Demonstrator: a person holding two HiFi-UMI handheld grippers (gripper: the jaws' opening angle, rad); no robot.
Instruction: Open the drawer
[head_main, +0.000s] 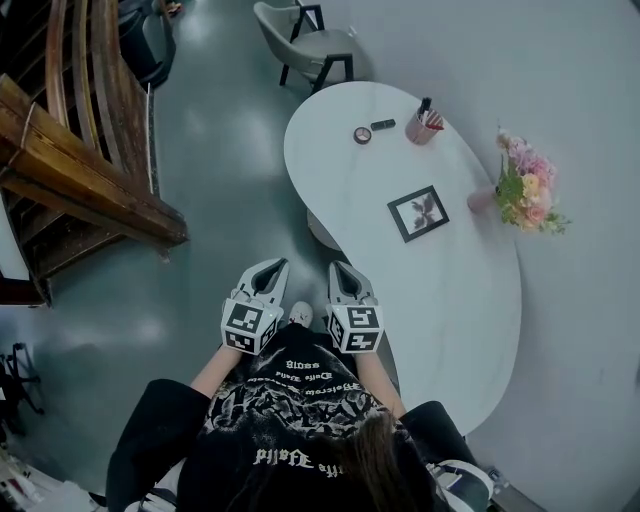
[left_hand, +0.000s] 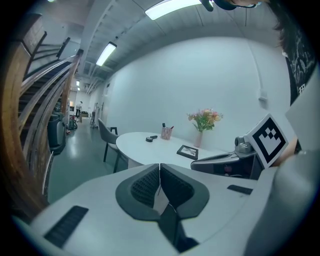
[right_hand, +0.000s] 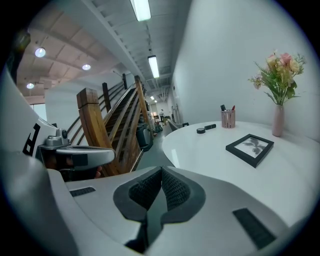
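No drawer shows in any view. My left gripper (head_main: 272, 266) and right gripper (head_main: 340, 268) are held side by side in front of the person's chest, over the grey floor beside the white table (head_main: 440, 300). Both point forward and a little down. In the left gripper view the left gripper (left_hand: 159, 168) has its dark pads pressed together with nothing between them, and the right gripper (left_hand: 225, 161) sits to its right. In the right gripper view the right gripper (right_hand: 161, 173) is also shut and empty, with the left gripper (right_hand: 75, 157) at the left.
On the table lie a black picture frame (head_main: 418, 213), a vase of flowers (head_main: 525, 190), a pen cup (head_main: 422, 125) and a tape roll (head_main: 362, 135). A chair (head_main: 310, 45) stands at the far end. A wooden staircase (head_main: 80, 150) rises at the left.
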